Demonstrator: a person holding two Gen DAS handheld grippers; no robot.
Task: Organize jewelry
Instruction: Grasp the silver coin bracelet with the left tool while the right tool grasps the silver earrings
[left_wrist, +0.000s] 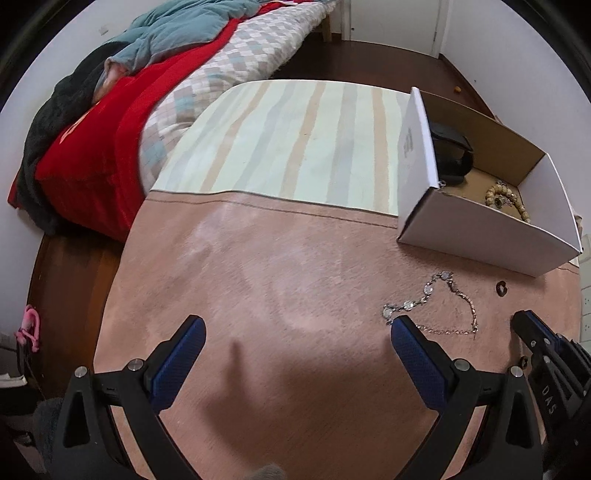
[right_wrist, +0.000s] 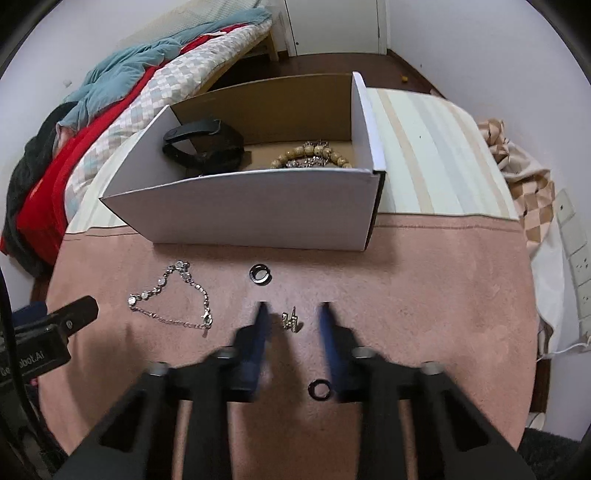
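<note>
Two jaws of your right gripper (right_wrist: 291, 306) stand apart, earring (right_wrist: 290, 320) between fingertips; left gripper (left_wrist: 297, 326) wide apart, farther.

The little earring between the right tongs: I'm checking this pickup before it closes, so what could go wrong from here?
1. The earring is tiny and lies on the fuzzy pink cloth; the right tongs may pinch fibres or slip off it.
2. A dark ring lies close by the right finger and could get knocked.
3. The view is motion-blurred, so the aim may be off.
</note>
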